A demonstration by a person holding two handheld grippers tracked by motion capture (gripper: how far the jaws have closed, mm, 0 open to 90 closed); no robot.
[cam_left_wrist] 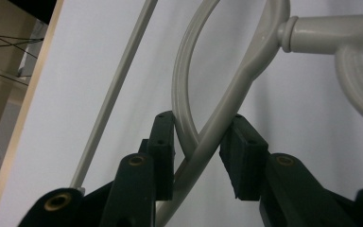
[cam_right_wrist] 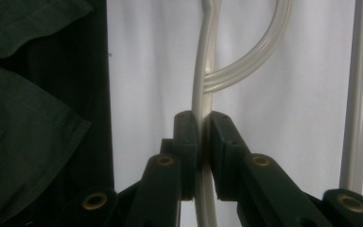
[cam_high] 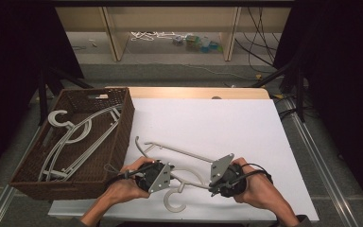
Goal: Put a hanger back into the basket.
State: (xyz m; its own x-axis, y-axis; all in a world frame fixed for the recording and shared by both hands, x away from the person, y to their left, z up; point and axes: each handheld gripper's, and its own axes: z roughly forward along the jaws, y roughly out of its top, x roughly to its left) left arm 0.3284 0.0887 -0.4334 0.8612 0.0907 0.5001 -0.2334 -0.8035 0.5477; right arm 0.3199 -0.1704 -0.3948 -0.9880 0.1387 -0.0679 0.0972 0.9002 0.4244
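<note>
Two black two-jaw grippers worked one pale grey plastic clothes hanger (cam_high: 179, 177) lying on the white tabletop (cam_high: 227, 123) near its front edge. From the high view the left gripper (cam_high: 163, 176) and right gripper (cam_high: 216, 178) sat at either end of the hanger's shoulders, its hook curling toward the person. That view also took in the dark brown woven wicker basket (cam_high: 123, 137) at the table's left, holding more grey hangers (cam_high: 75, 142).

Close up, the left gripper view showed the left gripper (cam_left_wrist: 203, 156) with jaws part-way in around the crossing arm and curved brace of the hanger (cam_left_wrist: 246, 71); the left pad touched the brace, the right pad stood just clear. The right gripper (cam_right_wrist: 203, 151) was clamped tight on the hanger's thin ribbed arm (cam_right_wrist: 203, 71), smooth and matte, beside a dark cloth sleeve (cam_right_wrist: 28, 118).
</note>
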